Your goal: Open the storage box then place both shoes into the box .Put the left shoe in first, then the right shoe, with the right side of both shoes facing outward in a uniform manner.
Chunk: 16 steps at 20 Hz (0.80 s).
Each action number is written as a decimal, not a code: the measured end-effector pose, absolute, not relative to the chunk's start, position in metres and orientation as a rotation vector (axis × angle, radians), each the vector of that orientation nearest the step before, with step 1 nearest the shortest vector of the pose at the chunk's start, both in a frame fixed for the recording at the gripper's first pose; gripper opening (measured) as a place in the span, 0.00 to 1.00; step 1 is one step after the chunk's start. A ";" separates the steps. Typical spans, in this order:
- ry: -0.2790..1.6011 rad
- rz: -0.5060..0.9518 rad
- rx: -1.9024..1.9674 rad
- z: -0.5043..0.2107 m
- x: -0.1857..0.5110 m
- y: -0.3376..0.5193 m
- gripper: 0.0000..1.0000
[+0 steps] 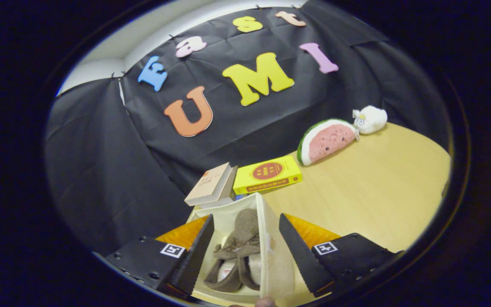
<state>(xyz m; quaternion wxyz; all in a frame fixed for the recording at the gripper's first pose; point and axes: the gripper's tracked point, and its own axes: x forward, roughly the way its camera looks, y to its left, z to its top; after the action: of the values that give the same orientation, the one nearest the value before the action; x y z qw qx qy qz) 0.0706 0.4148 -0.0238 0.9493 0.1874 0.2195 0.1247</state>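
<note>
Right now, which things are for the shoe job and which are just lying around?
For the job: storage box, open; shoe inside it; gripper, fingers open over the box.

Just lying about: yellow book, pale book, watermelon plush, white plush, all on the table.

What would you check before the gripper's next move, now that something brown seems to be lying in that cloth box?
1. Storage box open: ok, its top is open and the inside shows.
2. A shoe inside: ok, a brown shoe lies in the box between the fingers.
3. Second shoe inside: cannot tell, I make out one brown shape for sure.
4. Shoe's right side facing outward: cannot tell from this angle.
5. Gripper free: ok, fingers spread wide over the box, pressing on nothing.
6. Clutter near the box: ok, the books and the watermelon plush lie beyond it on the wooden table.
</note>
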 end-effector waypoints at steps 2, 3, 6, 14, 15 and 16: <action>0.373 0.268 0.292 -0.009 0.067 0.396 0.95; 0.340 0.271 0.256 -0.004 0.064 0.384 0.96; 0.268 0.267 0.206 0.011 0.052 0.344 0.96; 0.042 0.231 0.074 0.070 0.003 0.258 0.96; 0.032 0.237 0.083 0.072 -0.004 0.252 0.96; 0.018 0.237 0.084 0.075 -0.010 0.243 0.95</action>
<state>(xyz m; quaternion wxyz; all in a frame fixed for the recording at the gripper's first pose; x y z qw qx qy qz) -0.0099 0.2433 0.0752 0.9921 0.0420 0.0091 0.1180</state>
